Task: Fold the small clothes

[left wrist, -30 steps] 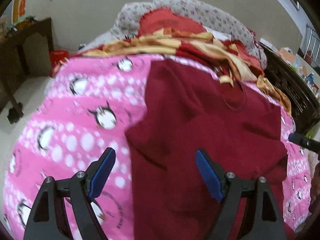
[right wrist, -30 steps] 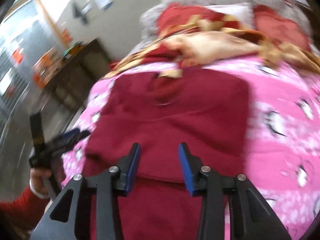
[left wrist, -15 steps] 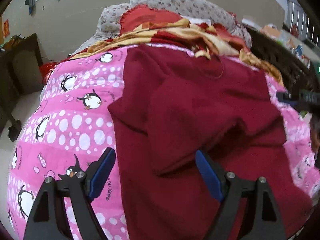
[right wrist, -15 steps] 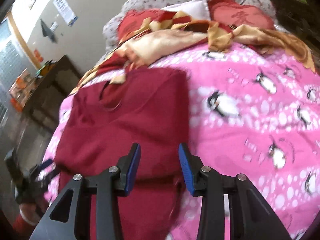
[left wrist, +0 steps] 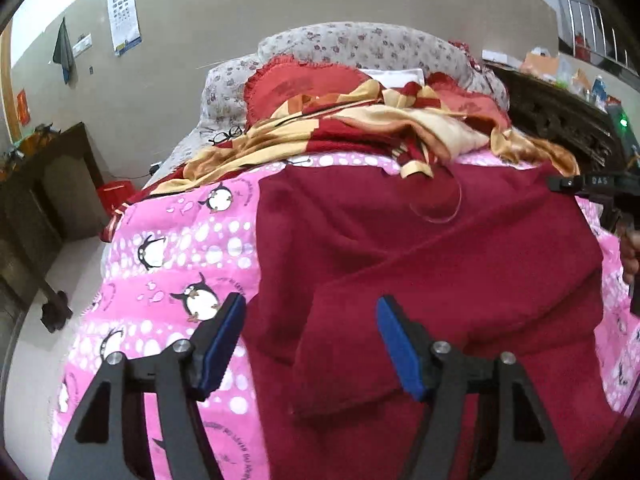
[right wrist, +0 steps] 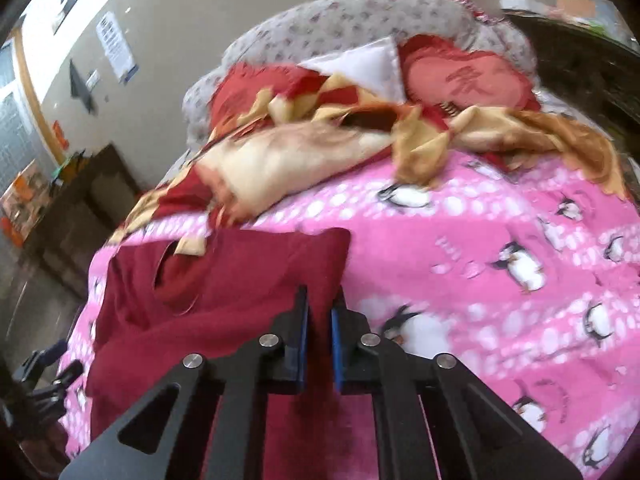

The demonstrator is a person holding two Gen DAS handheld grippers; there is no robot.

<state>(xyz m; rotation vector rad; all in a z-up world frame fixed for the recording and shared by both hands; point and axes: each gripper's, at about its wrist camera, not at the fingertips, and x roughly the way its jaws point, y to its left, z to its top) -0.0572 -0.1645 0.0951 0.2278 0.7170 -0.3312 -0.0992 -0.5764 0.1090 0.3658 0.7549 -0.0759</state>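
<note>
**Two grippers at a dark red garment on a pink penguin-print quilt**

Two black two-finger grippers with blue pads are seen, one in each wrist view.

At the far left of the left wrist view, a dark wooden side table [left wrist: 52, 184] is placed against the beige wall, on which a white eye chart [left wrist: 124, 14] is hung. A pink quilt printed with penguins and white dots [left wrist: 176, 264] is spread over the bed. The left gripper [left wrist: 310, 324] is held above the quilt's left part and the near left edge of the dark red knitted garment [left wrist: 420, 264]. Its jaws are closing but are set wide apart, and the blue pads are not pressed on any cloth; the garment's folded edge is seen in the gap beyond them.

The garment is laid flat across the middle and right of the quilt, with one sleeve folded diagonally over the body. Behind it, a crumpled red and yellow blanket [left wrist: 360, 128] and a grey floral pillow [left wrist: 360, 46] are piled.

In the right wrist view, the right gripper [right wrist: 319, 316] is clamped tight on the garment's right-hand edge, with a narrow strip of red fabric pinched between its pads. To its right, bare quilt is exposed.
</note>
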